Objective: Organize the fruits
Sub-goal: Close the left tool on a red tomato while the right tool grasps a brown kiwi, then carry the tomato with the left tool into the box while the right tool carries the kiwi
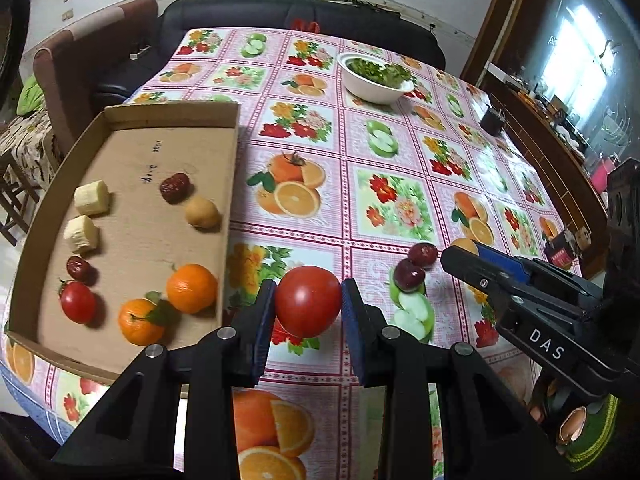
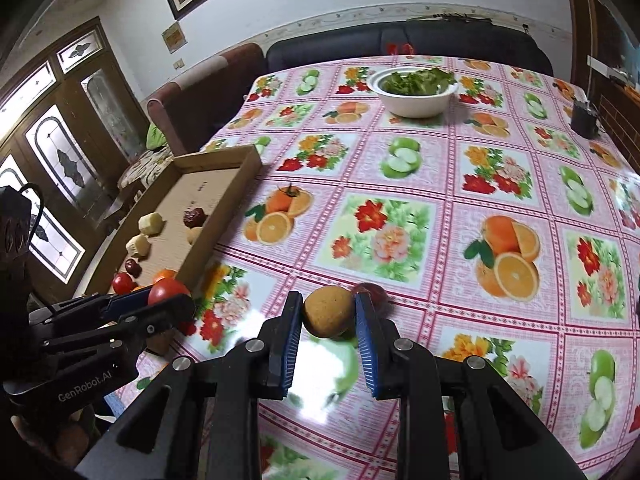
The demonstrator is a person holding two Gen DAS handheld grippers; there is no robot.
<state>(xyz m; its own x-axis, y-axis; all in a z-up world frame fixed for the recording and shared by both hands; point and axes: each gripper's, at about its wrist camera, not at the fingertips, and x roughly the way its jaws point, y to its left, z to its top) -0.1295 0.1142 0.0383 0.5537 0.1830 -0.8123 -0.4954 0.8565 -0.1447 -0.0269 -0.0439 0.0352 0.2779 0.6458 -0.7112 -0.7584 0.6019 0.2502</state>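
Observation:
My left gripper (image 1: pixel 308 300) is shut on a red tomato (image 1: pixel 307 301), held just right of the cardboard tray (image 1: pixel 132 216); it also shows in the right wrist view (image 2: pixel 160 300). The tray holds two banana pieces (image 1: pixel 91 198), two red dates (image 1: pixel 175 187), a tan longan (image 1: pixel 202 211), two tangerines (image 1: pixel 191 288) and a small tomato (image 1: pixel 77 302). My right gripper (image 2: pixel 328 312) is shut on a tan longan (image 2: pixel 327 311). A red date (image 2: pixel 372 294) lies on the table just behind it. Two red dates (image 1: pixel 416 266) show in the left wrist view beside my right gripper (image 1: pixel 472 258).
A white bowl of greens (image 1: pixel 376 76) stands at the far side of the fruit-print tablecloth (image 1: pixel 360 184). A dark cup (image 2: pixel 583 118) is at the far right. A small box (image 1: pixel 562 250) sits near the right table edge. Sofa and chair lie beyond the table.

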